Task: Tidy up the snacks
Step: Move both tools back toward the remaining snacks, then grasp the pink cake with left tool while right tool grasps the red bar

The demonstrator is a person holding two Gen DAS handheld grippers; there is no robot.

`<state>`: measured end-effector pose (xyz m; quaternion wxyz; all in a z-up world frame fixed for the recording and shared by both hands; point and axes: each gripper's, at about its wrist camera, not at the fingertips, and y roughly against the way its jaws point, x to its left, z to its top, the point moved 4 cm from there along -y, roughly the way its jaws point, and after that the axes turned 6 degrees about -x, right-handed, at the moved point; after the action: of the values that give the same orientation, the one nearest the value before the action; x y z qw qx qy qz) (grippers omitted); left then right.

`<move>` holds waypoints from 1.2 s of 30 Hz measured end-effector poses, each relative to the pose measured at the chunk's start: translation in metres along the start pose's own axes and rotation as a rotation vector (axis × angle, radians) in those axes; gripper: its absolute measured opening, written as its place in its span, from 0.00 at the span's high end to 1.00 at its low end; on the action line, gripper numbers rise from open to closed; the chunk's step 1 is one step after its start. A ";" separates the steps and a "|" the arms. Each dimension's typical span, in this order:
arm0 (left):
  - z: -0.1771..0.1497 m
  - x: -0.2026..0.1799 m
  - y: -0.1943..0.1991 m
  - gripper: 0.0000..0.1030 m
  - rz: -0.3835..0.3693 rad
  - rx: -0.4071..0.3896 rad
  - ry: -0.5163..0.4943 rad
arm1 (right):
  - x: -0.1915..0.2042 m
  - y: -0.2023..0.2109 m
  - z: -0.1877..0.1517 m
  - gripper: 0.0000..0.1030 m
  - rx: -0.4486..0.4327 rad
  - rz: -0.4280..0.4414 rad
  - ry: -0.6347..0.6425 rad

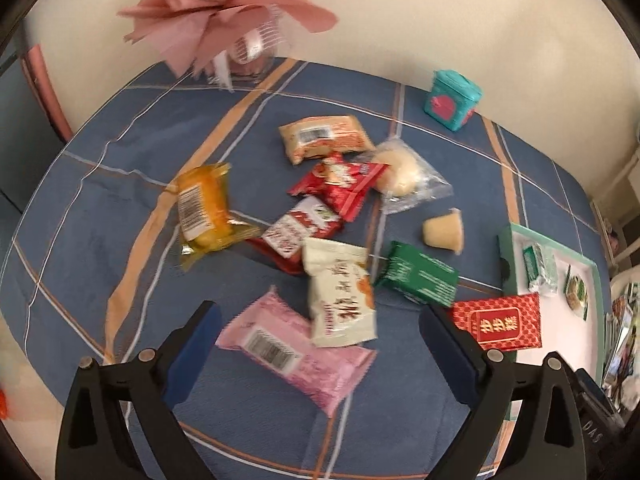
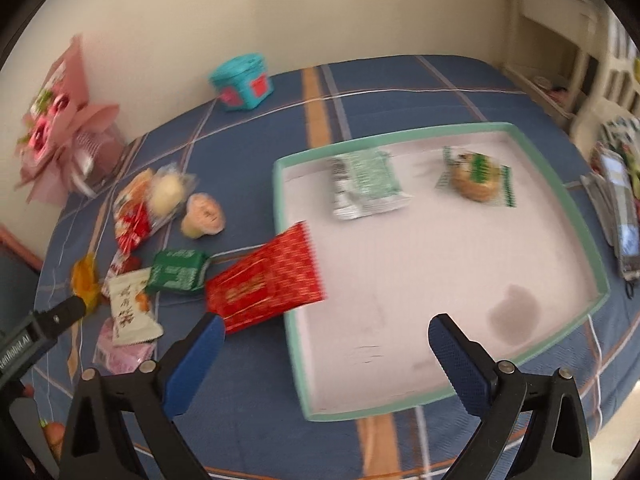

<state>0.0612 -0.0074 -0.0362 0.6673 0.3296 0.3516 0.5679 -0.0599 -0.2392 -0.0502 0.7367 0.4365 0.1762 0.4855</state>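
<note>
Matt woven cloth (image 1: 120,240) in blue plaid over the table, glossy crinkled plastic wrappers on the snacks (image 1: 336,184), shiny red foil-look packet (image 2: 266,282), matt paperboard tray (image 2: 560,196) right, crisp pink paper bouquet wrap (image 1: 224,12) far left

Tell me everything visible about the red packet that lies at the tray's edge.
The red packet is a flat, glossy foil pouch with a fine gold pattern, serrated ends and a gold-framed label of gold characters. It lies tilted across the left rim of the green-edged tray, one end over the tray floor, the other on the blue cloth. No gripper touches it; the dark green packet lies just beside it.
</note>
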 end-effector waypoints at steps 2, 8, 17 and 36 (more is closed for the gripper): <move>0.001 0.012 0.000 0.04 0.002 0.004 0.028 | 0.014 -0.004 -0.001 0.00 0.010 0.017 0.038; 0.006 0.036 -0.003 0.04 0.044 0.010 0.065 | 0.035 -0.015 -0.003 0.00 0.033 0.061 0.054; -0.001 0.039 -0.025 0.04 0.053 0.092 0.095 | 0.036 -0.038 -0.004 0.00 0.069 0.083 0.006; -0.043 0.032 -0.075 0.20 0.032 0.297 0.196 | 0.021 -0.053 0.002 0.55 0.048 0.132 -0.137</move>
<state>0.0679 0.0156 -0.1255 0.5645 0.3731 0.4897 0.5498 -0.0189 -0.2292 -0.0892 0.7029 0.4966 0.1078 0.4977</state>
